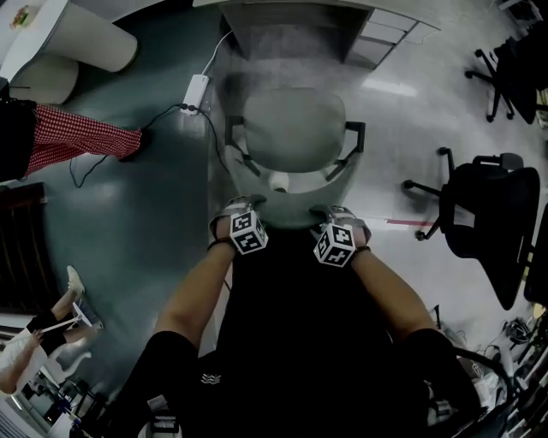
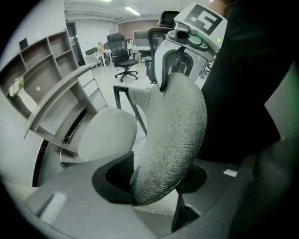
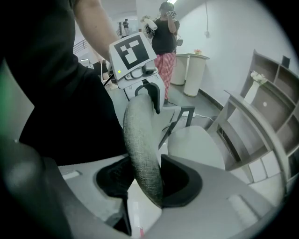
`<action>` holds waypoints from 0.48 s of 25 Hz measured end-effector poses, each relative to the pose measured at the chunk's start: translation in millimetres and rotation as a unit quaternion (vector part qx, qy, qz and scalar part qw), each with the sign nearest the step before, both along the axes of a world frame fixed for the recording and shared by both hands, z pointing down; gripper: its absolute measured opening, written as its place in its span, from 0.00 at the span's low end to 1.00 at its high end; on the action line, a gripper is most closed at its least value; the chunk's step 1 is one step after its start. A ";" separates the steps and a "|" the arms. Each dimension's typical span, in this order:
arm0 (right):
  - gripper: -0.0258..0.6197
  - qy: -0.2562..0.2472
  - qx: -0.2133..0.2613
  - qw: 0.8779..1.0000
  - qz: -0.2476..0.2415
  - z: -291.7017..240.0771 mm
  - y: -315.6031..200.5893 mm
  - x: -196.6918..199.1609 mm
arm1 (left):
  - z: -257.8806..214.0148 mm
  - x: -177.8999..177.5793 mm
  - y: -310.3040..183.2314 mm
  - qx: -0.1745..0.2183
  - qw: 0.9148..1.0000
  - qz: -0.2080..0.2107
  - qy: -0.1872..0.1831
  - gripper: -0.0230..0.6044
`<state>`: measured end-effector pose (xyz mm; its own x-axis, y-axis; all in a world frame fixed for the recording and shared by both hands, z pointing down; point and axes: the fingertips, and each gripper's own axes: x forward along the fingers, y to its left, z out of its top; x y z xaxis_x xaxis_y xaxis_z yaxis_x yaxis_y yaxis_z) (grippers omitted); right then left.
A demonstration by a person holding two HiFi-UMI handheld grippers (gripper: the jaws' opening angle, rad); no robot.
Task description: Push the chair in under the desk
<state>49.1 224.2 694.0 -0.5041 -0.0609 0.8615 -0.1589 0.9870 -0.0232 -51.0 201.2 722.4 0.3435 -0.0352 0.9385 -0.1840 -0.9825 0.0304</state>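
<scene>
The chair has a pale grey seat (image 1: 291, 128) and a grey fabric backrest (image 1: 291, 212), and it faces the desk (image 1: 295, 21) at the top of the head view. My left gripper (image 1: 240, 212) and right gripper (image 1: 336, 218) both clamp the backrest's top edge, left and right of its middle. In the left gripper view the thick fabric edge (image 2: 173, 140) fills the gap of the left gripper (image 2: 154, 186). The right gripper view shows the backrest edge (image 3: 142, 149) between the pads of the right gripper (image 3: 149, 182). The seat's front lies at the desk's edge.
A white power strip (image 1: 195, 92) with cables lies on the floor left of the chair. A person in red checked trousers (image 1: 77, 137) stands at the left. Black office chairs (image 1: 488, 214) stand at the right. A shelf unit (image 2: 46, 79) rises over the desk.
</scene>
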 end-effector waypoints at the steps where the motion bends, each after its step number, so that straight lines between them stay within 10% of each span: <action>1: 0.28 0.002 -0.001 1.000 0.002 0.5 -3.9 -0.4 | 0.5 -0.5 -4.0 0.001 1.000 0.001 0.000 0.40; 12: 0.28 0.027 -0.002 1.000 0.017 9.8 -55.6 10.5 | 8.7 9.6 -54.5 0.006 1.000 0.000 0.010 0.40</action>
